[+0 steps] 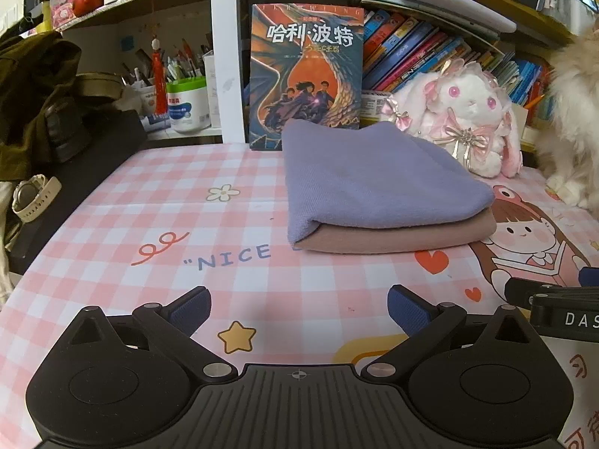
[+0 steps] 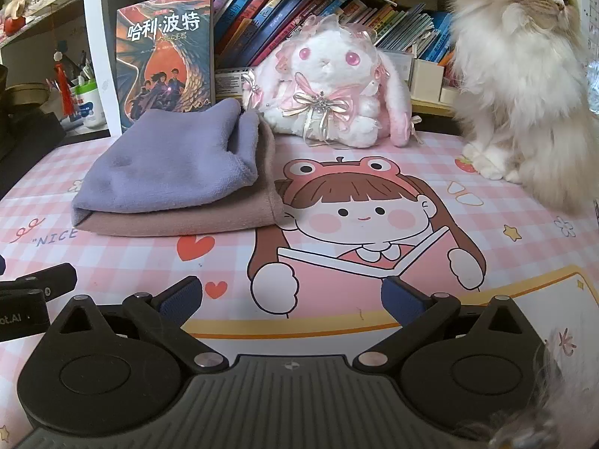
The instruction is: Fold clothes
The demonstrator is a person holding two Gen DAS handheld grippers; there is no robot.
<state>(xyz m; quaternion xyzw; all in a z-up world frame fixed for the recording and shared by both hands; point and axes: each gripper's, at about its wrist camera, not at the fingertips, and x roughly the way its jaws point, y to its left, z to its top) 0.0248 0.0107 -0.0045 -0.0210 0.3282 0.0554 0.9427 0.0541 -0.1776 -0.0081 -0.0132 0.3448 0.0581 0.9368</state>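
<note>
Desk mat [image 1: 149, 194], pink check with cartoon girl print, covers the whole work surface in both views. Bookshelf [image 2: 299, 3] runs along the far edge, packed with books.

Long-haired cat [image 2: 524, 75] sits on the mat at far right in the right wrist view, upright, well apart from the clothes; only its edge shows in the left wrist view.

Folded stack, far-centre of the mat: purple garment [image 1: 374, 183] lies on top of the pink garment [image 1: 404, 235]; both are folded flat, the pink one sticking out along the near and right edges. Same stack in the right wrist view: purple [image 2: 168, 172] over pink [image 2: 187, 220].

Plush rabbit [image 2: 329, 82] sits just right of and behind the stack, close to touching it. A book [image 1: 307, 75] with its cover facing out stands upright behind the stack's far-left corner.

Left gripper [image 1: 299, 310]: fingers spread wide, nothing between them, low over bare mat. Stack is ahead and slightly right of it, clear gap, no contact.

Right gripper [image 2: 292, 301]: fingers spread wide, nothing held, over the girl print. Stack is ahead and to its left, not touching.

Each gripper's body shows at the edge of the other's view, side by side at the near edge.
</note>
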